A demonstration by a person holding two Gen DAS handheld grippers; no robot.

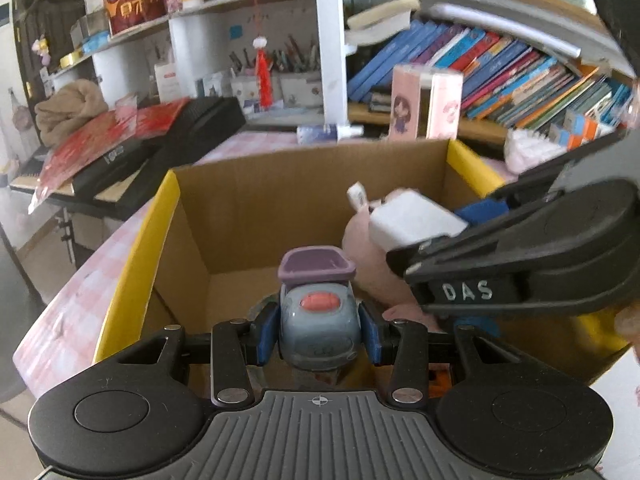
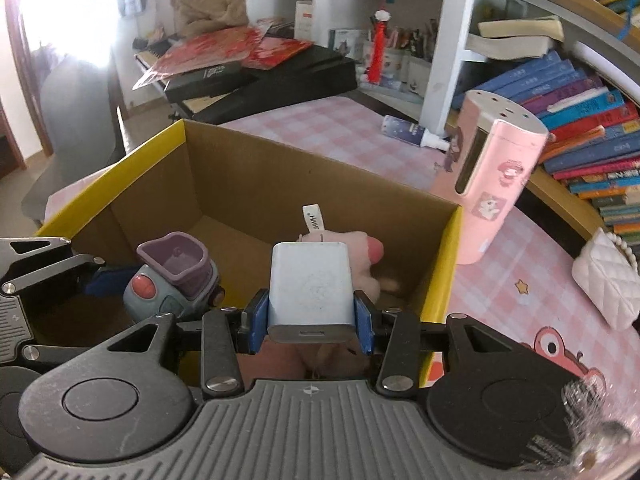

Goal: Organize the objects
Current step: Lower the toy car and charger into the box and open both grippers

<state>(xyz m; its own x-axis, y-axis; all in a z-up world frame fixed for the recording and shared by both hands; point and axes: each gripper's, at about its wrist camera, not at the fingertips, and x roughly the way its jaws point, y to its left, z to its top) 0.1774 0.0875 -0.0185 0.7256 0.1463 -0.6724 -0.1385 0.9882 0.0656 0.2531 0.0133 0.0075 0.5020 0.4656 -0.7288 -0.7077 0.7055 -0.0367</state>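
Box: one open cardboard carton [image 2: 280,184] with yellow-faced flaps, standing on the pink-checked bench [image 2: 320,128].
Left hand-held gripper [image 1: 319,334]: blue pads pinching one toy car [image 1: 319,320] of smooth grey plastic with a purple tub on top, held over the box.
Right hand-held gripper [image 2: 310,330]: pinching one white charger block [image 2: 310,290], rounded and glossy, above the box interior.
Plush: one pink soft toy [image 2: 360,256] inside the box, white fabric tag upright.
Outside box: one pink cylindrical case [image 2: 496,184]; one white quilted purse [image 2: 604,280] at the bench's right edge.
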